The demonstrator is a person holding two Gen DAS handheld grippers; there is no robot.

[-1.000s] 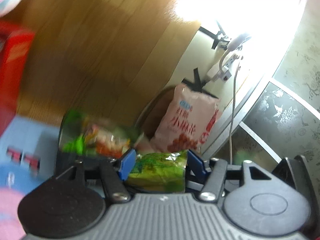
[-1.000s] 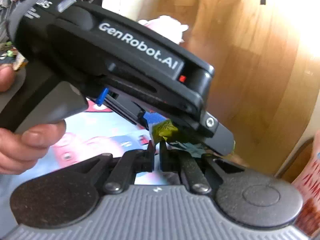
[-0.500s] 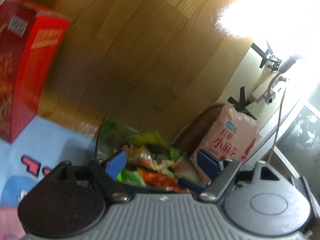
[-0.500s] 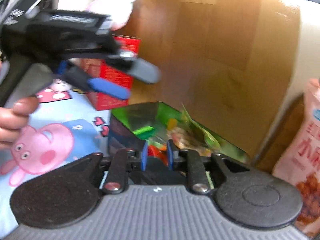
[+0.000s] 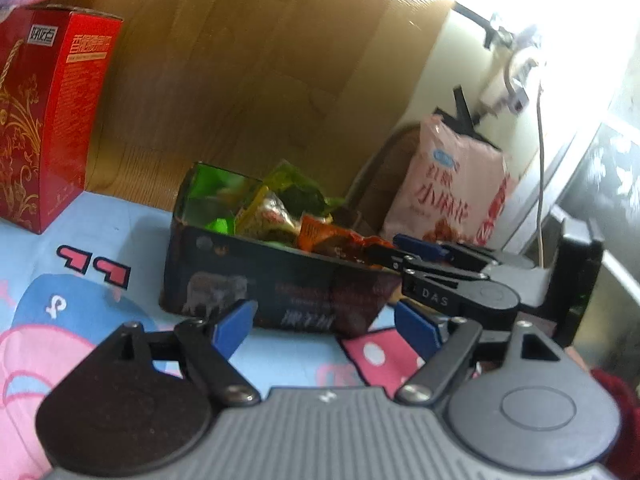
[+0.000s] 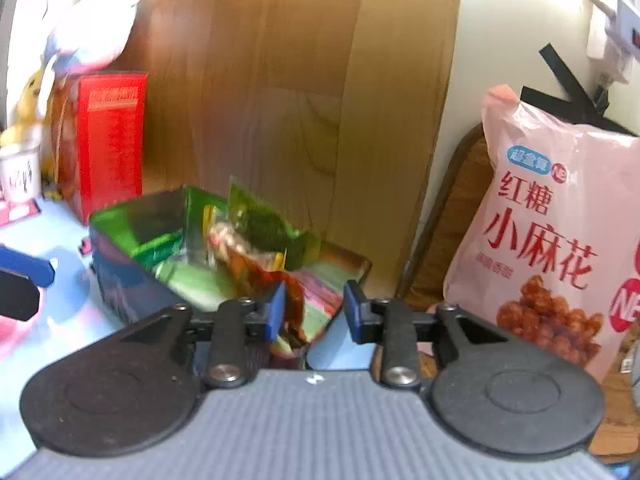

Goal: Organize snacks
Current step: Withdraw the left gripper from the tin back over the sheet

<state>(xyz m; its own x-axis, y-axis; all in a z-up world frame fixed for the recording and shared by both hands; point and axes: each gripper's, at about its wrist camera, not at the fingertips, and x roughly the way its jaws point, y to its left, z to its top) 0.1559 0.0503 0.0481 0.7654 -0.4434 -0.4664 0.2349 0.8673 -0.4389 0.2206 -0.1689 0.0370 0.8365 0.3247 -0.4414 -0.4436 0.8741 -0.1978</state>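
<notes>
Since the earlier frames, we see that the green snack packet once pinched by the left gripper (image 5: 326, 326) has gone from between its blue pads, and both pairs of jaws have just been opening — nothing is now gripped by either.

Reading left to right in the left wrist view: a tall red cardboard box with gold print (image 5: 48, 120) stands upright on the light-blue cartoon-printed cloth (image 5: 100, 300); near it, well apart, sits the dark rectangular open-topped tin with a green inner wall (image 5: 280, 284), heaped with mixed green, yellow and orange snack packets (image 5: 280, 208). The left gripper's jaws stand spread wide just in front of the tin's near wall, not touching it. Beyond the tin, a pink bag of brown-sugar twists (image 5: 452, 188) leans upright.

In the right wrist view, the right gripper (image 6: 314, 312) hovers over the tin's near corner — its jaws partly spread, an orange packet (image 6: 294, 292) between them, whether touched we cannot tell.
</notes>
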